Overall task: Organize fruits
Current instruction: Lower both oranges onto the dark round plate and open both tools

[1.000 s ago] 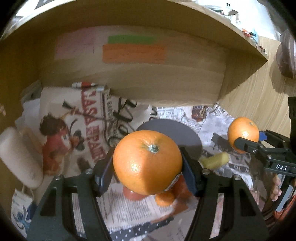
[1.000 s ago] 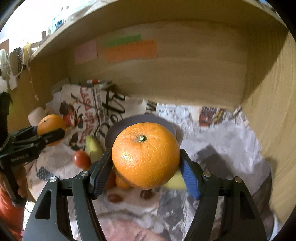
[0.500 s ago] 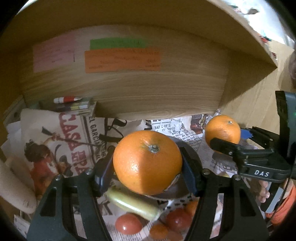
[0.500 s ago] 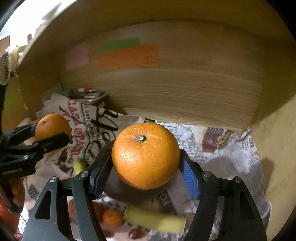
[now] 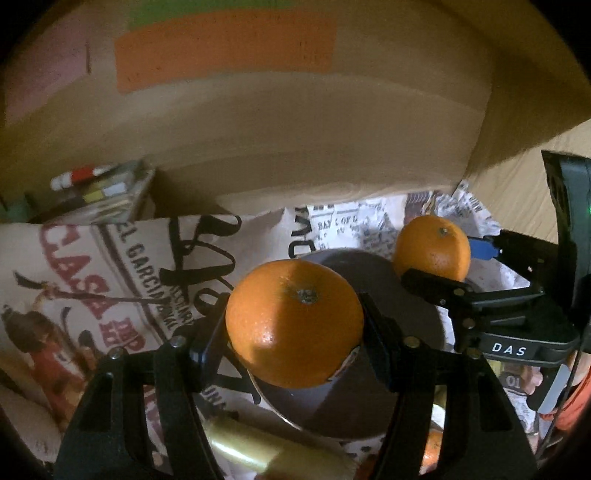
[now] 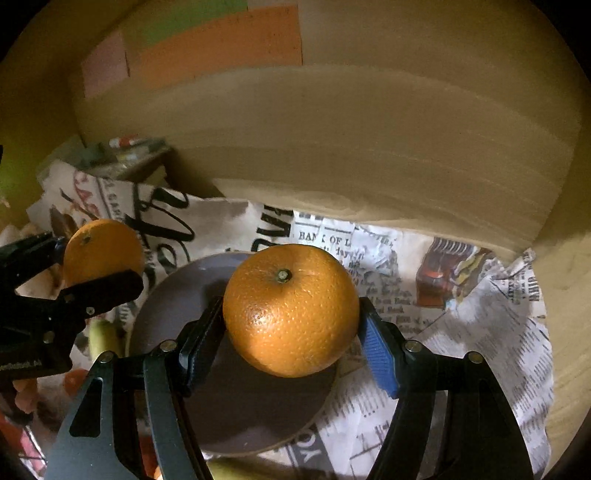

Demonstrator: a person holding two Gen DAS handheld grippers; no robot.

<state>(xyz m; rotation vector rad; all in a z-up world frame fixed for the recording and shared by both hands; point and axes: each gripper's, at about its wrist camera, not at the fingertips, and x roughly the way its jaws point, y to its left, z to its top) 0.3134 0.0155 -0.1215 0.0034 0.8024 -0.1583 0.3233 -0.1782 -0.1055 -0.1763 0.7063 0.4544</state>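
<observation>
Both grippers have advanced toward the back of the wooden alcove since the earlier frames, so that the dark plate (image 6: 236, 417) now lies directly beneath them and the loose fruit has slipped to the lower frame edges. Item, left gripper (image 5: 295, 332): fingers clamped on a large orange (image 5: 294, 323), stem end uppermost, held above the near-left part of the plate (image 5: 413, 325). Item, right gripper (image 6: 291, 332): fingers, one with a blue pad (image 6: 376, 358), clamped on a second orange (image 6: 290, 309), stem end up, held above the plate's right half. In the left wrist view the right gripper (image 5: 436, 258) shows at right with its orange (image 5: 432, 248) above the plate's far right rim; in the right wrist view the left gripper (image 6: 99, 254) shows at left with its orange (image 6: 102, 248) beyond the plate's left rim. Item, yellow-green fruit (image 5: 247, 448), blurred, lying at the plate's near edge; kind not clear. Item, crumpled newspaper (image 6: 461, 332) covering the alcove floor under and right of the plate. Item, printed paper bag (image 5: 92, 280) lying left of the plate. Item, stack of small objects with a red-and-white marker (image 5: 79, 176) on top, far left corner. Item, wooden back wall (image 6: 369, 140) bearing orange (image 6: 221, 40), green (image 6: 195, 18) and pink (image 6: 105, 68) paper labels.
</observation>
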